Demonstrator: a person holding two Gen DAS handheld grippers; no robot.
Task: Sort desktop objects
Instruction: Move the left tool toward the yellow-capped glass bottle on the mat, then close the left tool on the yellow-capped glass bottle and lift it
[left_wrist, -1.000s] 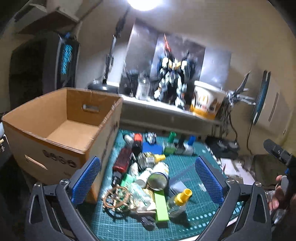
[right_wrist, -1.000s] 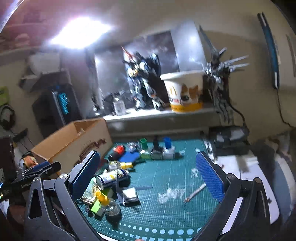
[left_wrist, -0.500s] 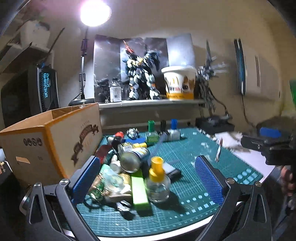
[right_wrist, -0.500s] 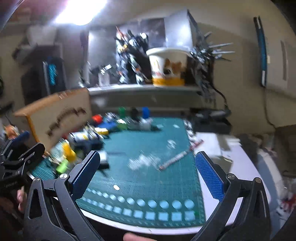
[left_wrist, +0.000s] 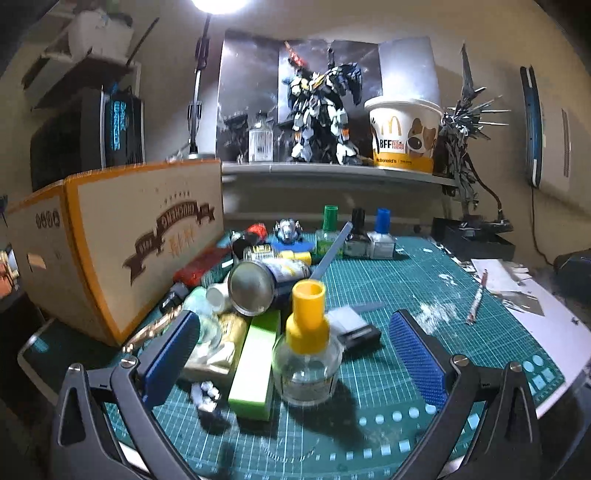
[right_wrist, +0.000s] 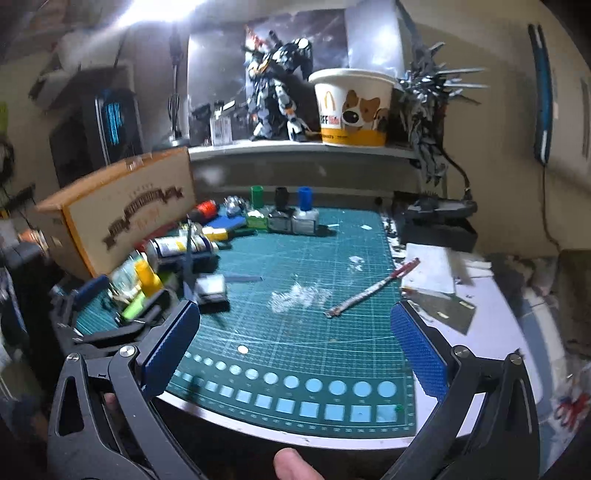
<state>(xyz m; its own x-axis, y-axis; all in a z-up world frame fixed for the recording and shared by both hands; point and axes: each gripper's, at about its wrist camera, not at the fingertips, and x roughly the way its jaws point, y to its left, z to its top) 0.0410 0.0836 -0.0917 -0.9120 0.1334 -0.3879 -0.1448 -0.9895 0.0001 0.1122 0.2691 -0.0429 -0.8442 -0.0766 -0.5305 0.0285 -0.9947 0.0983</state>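
Since a second earlier the left gripper (left_wrist: 295, 350) had dropped low, its spread jaws bracketing the clear round bottle with a yellow cap (left_wrist: 306, 347); the right gripper (right_wrist: 295, 339) hung open over the bare green cutting mat (right_wrist: 295, 258). Sorting looked barely begun: the clutter lay at ten o'clock beside the printed cardboard box (left_wrist: 122, 243), a lime-green block (left_wrist: 255, 365) crowding the bottle
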